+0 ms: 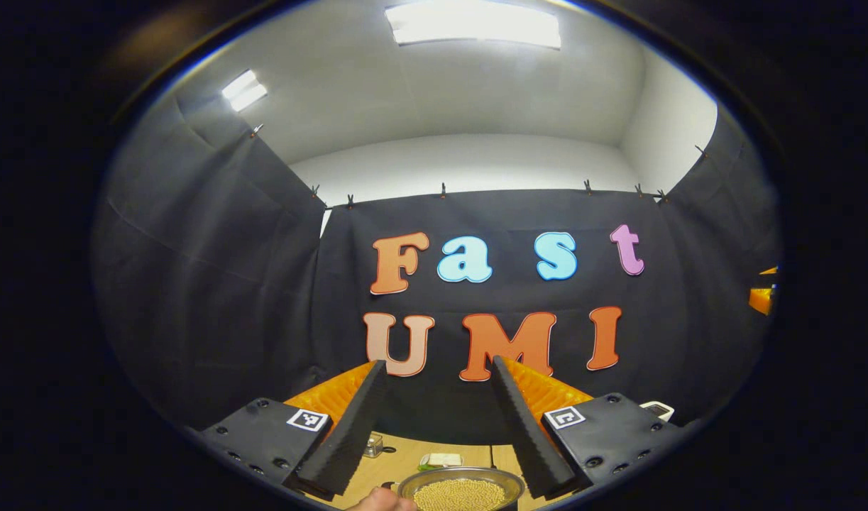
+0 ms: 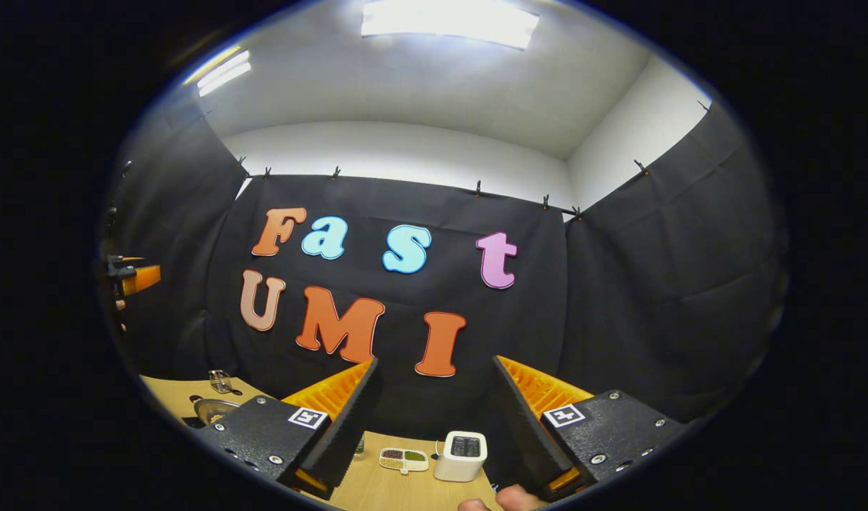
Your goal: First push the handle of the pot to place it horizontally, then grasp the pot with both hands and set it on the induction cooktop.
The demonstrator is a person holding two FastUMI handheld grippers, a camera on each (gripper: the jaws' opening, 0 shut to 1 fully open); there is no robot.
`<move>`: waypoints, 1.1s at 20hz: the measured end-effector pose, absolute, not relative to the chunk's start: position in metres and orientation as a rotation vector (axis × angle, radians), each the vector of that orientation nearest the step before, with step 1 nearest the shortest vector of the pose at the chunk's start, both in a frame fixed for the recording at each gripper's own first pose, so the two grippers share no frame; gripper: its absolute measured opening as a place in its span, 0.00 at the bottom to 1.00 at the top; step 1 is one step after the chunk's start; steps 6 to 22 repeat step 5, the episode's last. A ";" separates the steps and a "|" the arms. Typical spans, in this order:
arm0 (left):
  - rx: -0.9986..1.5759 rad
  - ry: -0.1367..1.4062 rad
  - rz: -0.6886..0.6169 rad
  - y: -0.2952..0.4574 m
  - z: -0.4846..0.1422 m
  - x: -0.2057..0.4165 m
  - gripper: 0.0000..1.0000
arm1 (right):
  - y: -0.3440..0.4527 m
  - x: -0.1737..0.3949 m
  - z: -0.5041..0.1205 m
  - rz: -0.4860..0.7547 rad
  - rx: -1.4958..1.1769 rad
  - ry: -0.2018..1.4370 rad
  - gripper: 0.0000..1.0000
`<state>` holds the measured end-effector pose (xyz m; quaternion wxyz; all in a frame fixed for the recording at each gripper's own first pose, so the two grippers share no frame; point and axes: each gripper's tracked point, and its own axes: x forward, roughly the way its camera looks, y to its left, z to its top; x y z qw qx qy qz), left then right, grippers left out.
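Both grippers are raised and aimed at the booth's back wall, so the bench shows as a thin strip at the bottom of each view. The left gripper (image 1: 439,369) has its fingers spread wide with nothing between them. The right gripper (image 2: 435,367) is spread the same way and is also empty.

The pot (image 1: 462,490) sits on the bench (image 1: 398,461) directly below and just ahead of the left gripper, between its two fingers as seen in the left gripper view. It is a round metal vessel filled with small pale beans. In the right gripper view it appears as a small metal rim (image 2: 213,408) far out toward the bench's left end, well apart from the right gripper. The left hand is therefore much the nearer one.

The handle cannot be made out, so its long axis cannot be told. The push has not started, and no cooktop can be identified.

A white box (image 2: 462,455) and a small divided dish (image 2: 403,458) stand near the bench's back edge, ahead of the right gripper.
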<state>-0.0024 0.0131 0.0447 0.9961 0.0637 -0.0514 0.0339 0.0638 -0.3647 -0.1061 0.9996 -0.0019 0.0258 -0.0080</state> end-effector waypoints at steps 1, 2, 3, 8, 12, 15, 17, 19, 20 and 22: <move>0.126 -0.101 0.069 0.012 0.043 -0.002 0.92 | -0.364 0.063 -0.107 -0.014 -0.005 0.053 0.95; 0.126 -0.102 0.069 0.012 0.043 -0.002 0.95 | -0.365 0.064 -0.107 -0.015 -0.004 0.053 0.95; 0.126 -0.105 0.071 0.012 0.043 -0.003 0.96 | -0.366 0.063 -0.108 -0.014 -0.005 0.054 0.95; 0.127 -0.120 0.070 0.009 0.046 -0.004 0.97 | -0.367 0.064 -0.108 -0.012 0.000 0.054 0.95; 0.127 -0.120 0.070 0.009 0.046 -0.004 0.97 | -0.367 0.064 -0.108 -0.012 0.000 0.054 0.95; 0.127 -0.120 0.070 0.009 0.046 -0.004 0.97 | -0.367 0.064 -0.108 -0.012 0.000 0.054 0.95; 0.127 -0.120 0.070 0.009 0.046 -0.004 0.97 | -0.367 0.064 -0.108 -0.012 0.000 0.054 0.95; 0.127 -0.120 0.070 0.009 0.046 -0.004 0.97 | -0.367 0.064 -0.108 -0.012 0.000 0.054 0.95; 0.127 -0.120 0.070 0.009 0.046 -0.004 0.97 | -0.367 0.064 -0.108 -0.012 0.000 0.054 0.95; 0.127 -0.120 0.070 0.009 0.046 -0.004 0.97 | -0.367 0.064 -0.108 -0.012 0.000 0.054 0.95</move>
